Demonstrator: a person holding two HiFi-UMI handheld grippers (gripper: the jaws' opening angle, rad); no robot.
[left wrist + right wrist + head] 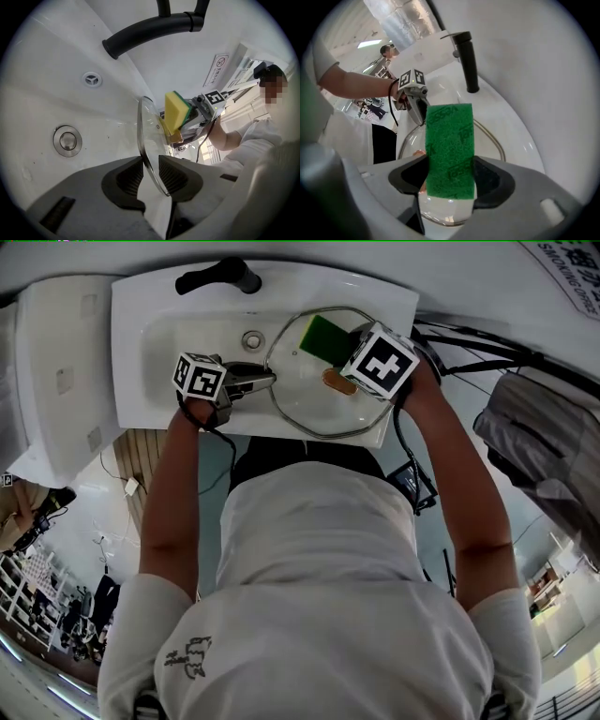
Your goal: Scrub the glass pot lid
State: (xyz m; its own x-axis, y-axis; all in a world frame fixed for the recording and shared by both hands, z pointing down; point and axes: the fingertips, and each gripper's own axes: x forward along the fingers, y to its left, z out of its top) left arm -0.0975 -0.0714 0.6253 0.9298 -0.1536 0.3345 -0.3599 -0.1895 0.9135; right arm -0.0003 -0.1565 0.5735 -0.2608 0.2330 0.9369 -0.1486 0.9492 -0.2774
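The glass pot lid with a metal rim is held over the white sink, its wooden knob showing through the glass. My left gripper is shut on the lid's left rim, which passes edge-on between the pads. My right gripper is shut on a sponge, green scouring face toward its camera and yellow body in the left gripper view. The sponge rests against the lid's far part, with the lid behind it in the right gripper view.
A black faucet stands at the sink's back edge, its spout arching over the basin. The drain lies left of the lid. The person's body stands close against the sink's front edge.
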